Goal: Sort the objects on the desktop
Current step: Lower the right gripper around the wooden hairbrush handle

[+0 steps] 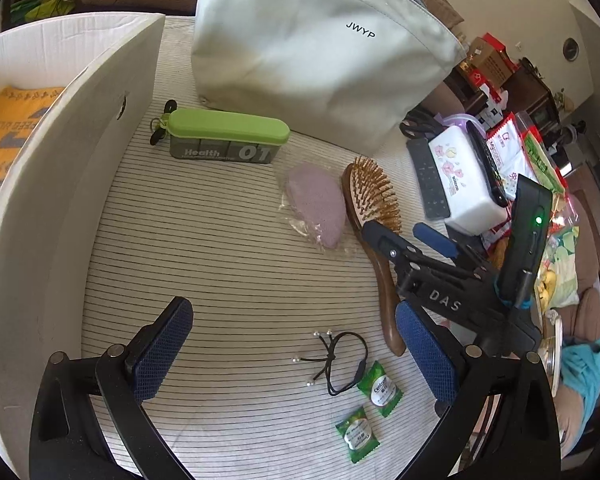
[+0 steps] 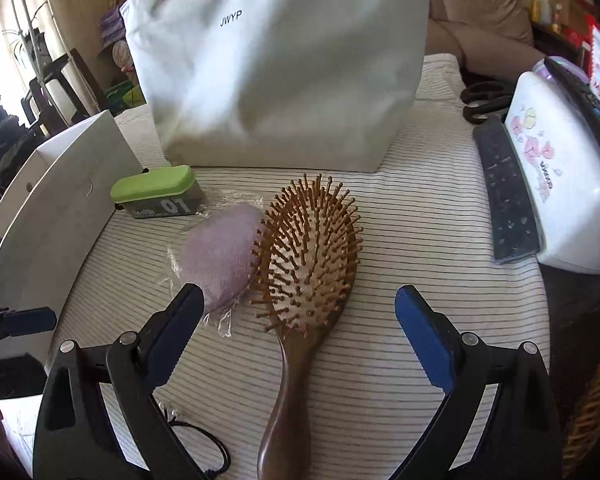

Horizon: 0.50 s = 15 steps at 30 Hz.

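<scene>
Both grippers held wide apart over the striped cloth.

The wooden hairbrush [image 2: 306,264] is framed between the right gripper's [image 2: 300,316] spread fingers; a black hair tie [image 1: 342,362] is seen inside the empty left gripper [image 1: 294,346].

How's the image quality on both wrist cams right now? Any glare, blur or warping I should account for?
Left wrist view: strong fisheye bending of the white box wall; sunlit patches on the JWYP bag; hairbrush sharp. Right wrist view: window area at far left blown out, soft light blotches on the bag, striped cloth lines curve toward edges.
</scene>
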### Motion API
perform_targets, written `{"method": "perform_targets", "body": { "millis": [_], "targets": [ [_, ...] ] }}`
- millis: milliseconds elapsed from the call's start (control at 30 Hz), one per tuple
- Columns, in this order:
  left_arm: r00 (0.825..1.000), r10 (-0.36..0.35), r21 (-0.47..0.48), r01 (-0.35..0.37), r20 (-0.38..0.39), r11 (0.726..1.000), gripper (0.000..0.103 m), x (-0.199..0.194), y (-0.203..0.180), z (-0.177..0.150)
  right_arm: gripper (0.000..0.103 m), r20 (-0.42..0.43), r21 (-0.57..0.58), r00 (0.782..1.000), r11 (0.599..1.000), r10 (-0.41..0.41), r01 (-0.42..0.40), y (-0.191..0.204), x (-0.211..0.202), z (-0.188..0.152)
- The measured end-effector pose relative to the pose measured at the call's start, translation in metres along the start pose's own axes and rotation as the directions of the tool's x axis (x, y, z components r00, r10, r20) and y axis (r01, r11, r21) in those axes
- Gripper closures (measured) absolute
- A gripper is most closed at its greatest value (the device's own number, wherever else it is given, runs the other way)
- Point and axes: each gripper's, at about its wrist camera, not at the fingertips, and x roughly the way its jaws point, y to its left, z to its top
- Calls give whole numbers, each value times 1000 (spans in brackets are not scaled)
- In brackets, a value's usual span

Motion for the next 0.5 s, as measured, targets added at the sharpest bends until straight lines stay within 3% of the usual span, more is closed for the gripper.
{"method": "perform_targets", "body": {
  "millis": [67,200,333,500],
  "targets": [
    [1000,-7,-2,7,-4,1000,0,2,2,0,7,-13,2,1000,1000,1,-1,-1,8,2],
    [1000,-17,0,17,-17,1000,0,6,4,-2,35,-52,-18,999,1000,2,-3,-1,19,-2],
    [999,-20,13,20,-28,1000,0,8,3,-4,41,-52,-37,999,999,4,-6,-1,19,-5],
    [999,-18,35,19,-27,999,0,5,-1,-6,40,-46,30,998,998,54,-53,-13,10,-7]
  ]
}}
